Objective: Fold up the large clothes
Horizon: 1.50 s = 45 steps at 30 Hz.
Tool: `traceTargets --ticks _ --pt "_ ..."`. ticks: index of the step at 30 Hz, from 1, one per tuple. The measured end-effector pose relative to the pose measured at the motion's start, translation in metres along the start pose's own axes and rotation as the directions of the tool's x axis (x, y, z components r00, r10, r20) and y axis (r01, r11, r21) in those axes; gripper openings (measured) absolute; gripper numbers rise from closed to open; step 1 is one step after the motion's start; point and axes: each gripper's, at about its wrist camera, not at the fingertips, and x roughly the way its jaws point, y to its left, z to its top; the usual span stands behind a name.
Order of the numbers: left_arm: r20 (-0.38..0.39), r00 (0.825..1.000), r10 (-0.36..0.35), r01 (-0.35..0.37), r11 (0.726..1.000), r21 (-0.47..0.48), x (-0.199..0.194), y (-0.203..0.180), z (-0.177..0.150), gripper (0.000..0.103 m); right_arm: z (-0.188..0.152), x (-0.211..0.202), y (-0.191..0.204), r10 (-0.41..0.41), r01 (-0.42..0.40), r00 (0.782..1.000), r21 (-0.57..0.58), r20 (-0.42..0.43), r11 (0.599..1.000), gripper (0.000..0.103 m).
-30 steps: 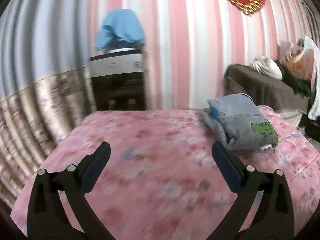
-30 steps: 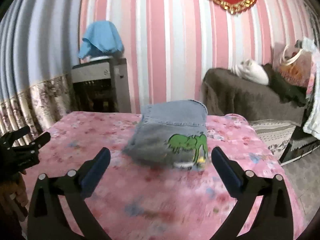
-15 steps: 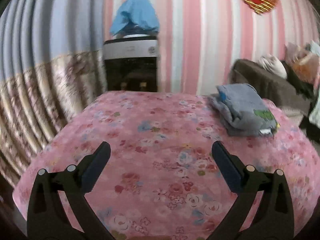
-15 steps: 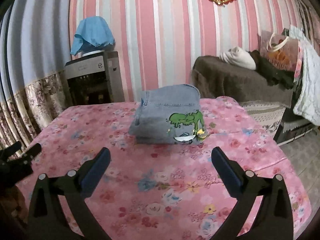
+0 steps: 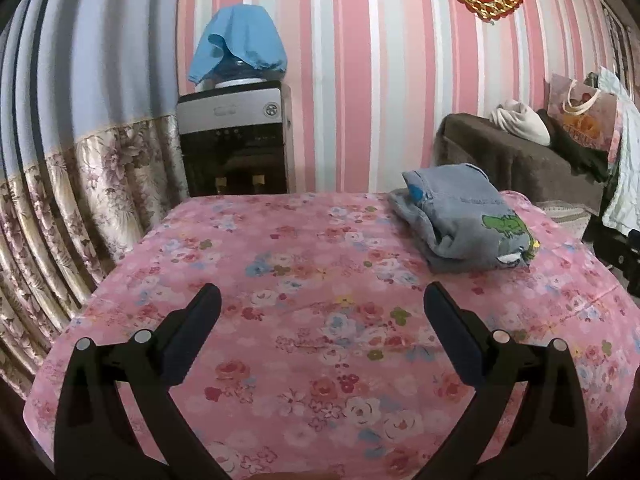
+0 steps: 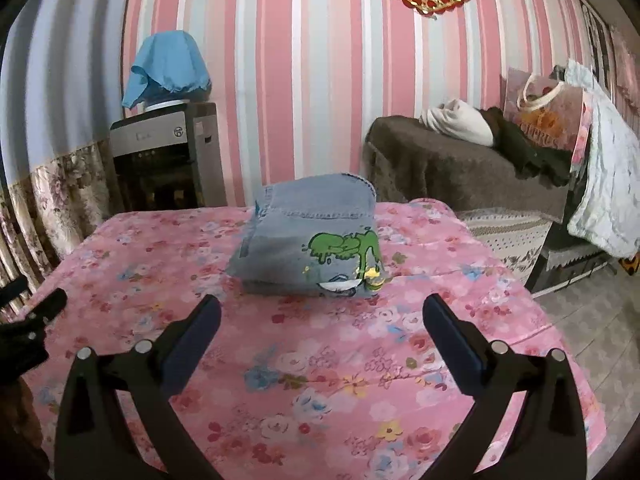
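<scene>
Folded light-blue denim garment with green cartoon print [image 5: 468,224] lies at 2 o'clock on the pink floral tablecloth [image 5: 280,280]; my left gripper [image 5: 322,312] gapes wide, empty. Right wrist view: garment [image 6: 312,244] at 12 o'clock; my right gripper [image 6: 322,314] likewise wide, empty.

Both wrist views face the folded jeans [image 5: 466,224] [image 6: 316,236] across the bench [image 5: 280,320] [image 6: 320,380]: left camera from its left, right camera nearer, straight on.
</scene>
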Motion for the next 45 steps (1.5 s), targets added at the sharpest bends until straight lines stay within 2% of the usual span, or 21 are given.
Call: traceTargets --ticks 2,12,25,34,45 --pt "0.003 1.0 0.029 -0.029 1.0 0.003 0.0 0.0 0.002 0.1 0.0 0.002 0.001 0.006 -0.006 1.0 -0.01 -0.005 1.0 0.101" --pt "0.008 0.999 0.044 -0.044 0.999 -0.003 0.006 0.006 0.006 0.1 0.001 0.01 0.001 0.008 -0.008 1.0 -0.018 -0.009 1.0 0.101" --pt "0.031 0.999 0.015 -0.015 1.0 -0.019 0.004 0.01 0.009 0.1 0.003 0.012 -0.001 0.005 -0.005 1.0 -0.005 -0.006 1.0 0.101" --pt "0.036 0.999 0.039 -0.038 0.999 -0.03 0.005 0.015 0.011 0.1 0.006 0.011 0.0 0.007 -0.007 1.0 0.02 0.007 1.0 0.101" --pt "0.026 0.998 0.052 -0.051 0.998 -0.043 0.005 0.017 0.013 0.1 0.007 0.014 -0.003 0.006 -0.005 1.0 0.053 -0.018 0.999 0.101"
